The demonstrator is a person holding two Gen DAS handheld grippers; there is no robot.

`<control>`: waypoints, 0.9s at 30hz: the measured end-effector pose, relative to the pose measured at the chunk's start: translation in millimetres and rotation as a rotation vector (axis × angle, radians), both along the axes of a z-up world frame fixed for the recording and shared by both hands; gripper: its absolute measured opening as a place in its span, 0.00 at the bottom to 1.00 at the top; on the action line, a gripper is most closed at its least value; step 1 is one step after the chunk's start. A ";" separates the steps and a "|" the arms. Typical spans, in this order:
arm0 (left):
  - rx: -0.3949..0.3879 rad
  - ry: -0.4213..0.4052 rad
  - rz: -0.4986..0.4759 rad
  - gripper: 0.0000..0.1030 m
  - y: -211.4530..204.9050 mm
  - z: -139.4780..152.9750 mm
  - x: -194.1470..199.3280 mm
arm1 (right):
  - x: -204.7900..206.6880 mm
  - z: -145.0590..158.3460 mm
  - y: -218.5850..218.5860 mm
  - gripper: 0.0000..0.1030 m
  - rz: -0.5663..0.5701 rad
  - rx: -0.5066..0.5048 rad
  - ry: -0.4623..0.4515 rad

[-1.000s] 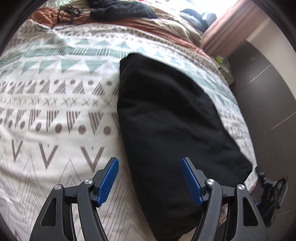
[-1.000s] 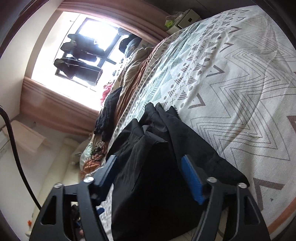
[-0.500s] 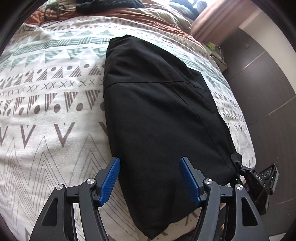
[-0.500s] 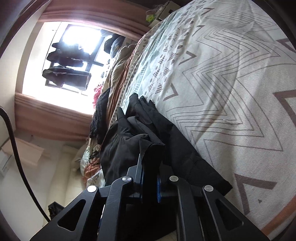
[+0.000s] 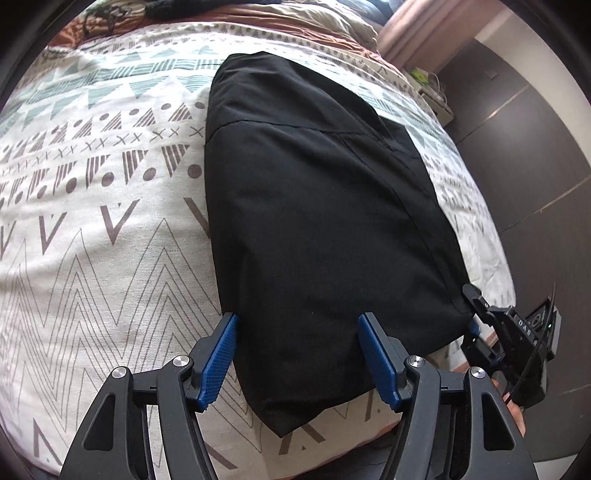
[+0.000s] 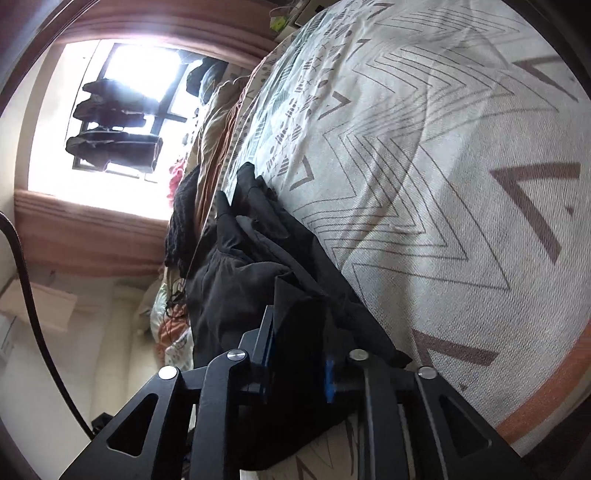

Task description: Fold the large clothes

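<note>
A large black garment [image 5: 317, 206] lies flat and lengthwise on the patterned bed cover [image 5: 85, 206]. My left gripper [image 5: 297, 354] is open, its blue pads on either side of the garment's near end, just above it. My right gripper [image 6: 297, 354] is shut on the garment's near right edge [image 6: 295, 317], with black cloth bunched between the pads. The right gripper also shows in the left wrist view [image 5: 506, 328] at the garment's right corner.
The bed's near edge runs just under both grippers. Crumpled brown and beige bedding [image 5: 295, 22] and dark clothes [image 6: 181, 221] lie at the far end. A dark wardrobe [image 5: 535, 147] stands to the right. A bright window [image 6: 122, 118] with hanging clothes is beyond the bed.
My right gripper has shut on the garment's near edge and holds it. My left gripper has moved in closer over the garment's near end, still open.
</note>
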State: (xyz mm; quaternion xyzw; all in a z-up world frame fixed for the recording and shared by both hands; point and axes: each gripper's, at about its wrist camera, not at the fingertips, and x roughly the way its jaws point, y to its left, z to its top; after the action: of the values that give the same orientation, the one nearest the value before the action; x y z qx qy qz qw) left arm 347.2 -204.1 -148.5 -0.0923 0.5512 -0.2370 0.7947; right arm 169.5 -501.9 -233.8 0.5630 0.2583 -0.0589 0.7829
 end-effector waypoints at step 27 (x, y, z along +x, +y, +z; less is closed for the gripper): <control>-0.081 -0.022 0.134 0.66 35.7 -7.7 94.9 | 125.1 33.2 -65.2 0.79 0.622 -0.217 0.144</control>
State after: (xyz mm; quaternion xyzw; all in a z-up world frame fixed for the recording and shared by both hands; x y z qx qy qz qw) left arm 442.1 -168.4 -156.2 -0.1586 0.5249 -0.2066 0.8103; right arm 294.6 -567.1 -200.6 0.3652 0.4645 0.1161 0.7984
